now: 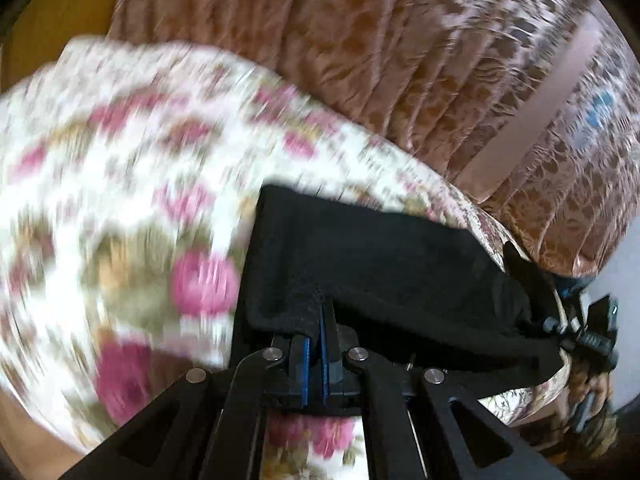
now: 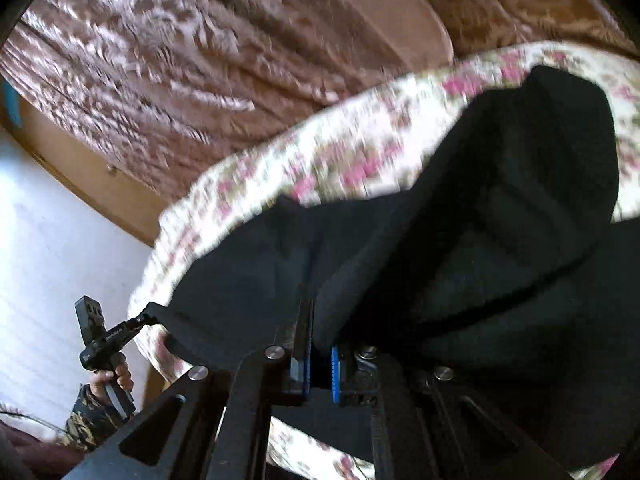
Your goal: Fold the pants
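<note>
Pants lifted, fold under way — not yet laid flat.

Left wrist view: my left tool (image 1: 316,312) is pinched tight on an edge of the one pair of black pants (image 1: 360,256), held over the floral bedspread (image 1: 120,152); my right tool (image 1: 560,328) clamps the far end. Right wrist view: my right tool (image 2: 318,320) grips bunched cloth of the pants (image 2: 480,220), which sag between two tools — I judge the laying-down and smoothing remain.

Black pants (image 1: 360,248) on a white, pink-rose floral cover (image 1: 120,140), beside brown patterned curtains (image 1: 360,40).
</note>
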### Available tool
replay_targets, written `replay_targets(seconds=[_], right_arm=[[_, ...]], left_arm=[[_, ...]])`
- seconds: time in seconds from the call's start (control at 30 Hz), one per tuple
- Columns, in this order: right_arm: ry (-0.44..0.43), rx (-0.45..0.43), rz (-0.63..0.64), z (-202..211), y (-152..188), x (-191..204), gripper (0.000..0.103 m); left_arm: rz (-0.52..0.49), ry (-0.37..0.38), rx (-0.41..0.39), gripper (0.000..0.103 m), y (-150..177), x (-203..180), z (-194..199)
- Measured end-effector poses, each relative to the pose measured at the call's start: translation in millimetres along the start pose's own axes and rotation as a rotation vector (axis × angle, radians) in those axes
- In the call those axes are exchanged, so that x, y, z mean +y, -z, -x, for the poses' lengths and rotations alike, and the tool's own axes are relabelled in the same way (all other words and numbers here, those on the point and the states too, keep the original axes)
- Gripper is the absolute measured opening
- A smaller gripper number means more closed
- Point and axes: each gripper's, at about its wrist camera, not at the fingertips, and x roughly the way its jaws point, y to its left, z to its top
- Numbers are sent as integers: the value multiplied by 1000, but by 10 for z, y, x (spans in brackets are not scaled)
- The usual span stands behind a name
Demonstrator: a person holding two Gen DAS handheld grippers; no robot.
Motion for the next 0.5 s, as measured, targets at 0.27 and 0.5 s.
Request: replay_targets(seconds=[0.27, 0.5], right_arm=[[60, 55, -18, -170, 229, -224, 6], [45, 39, -33, -154, 274, -263, 7]], left_arm=[[249, 102, 7, 15, 316, 313, 120], [437, 269, -8, 21, 417, 367, 298]])
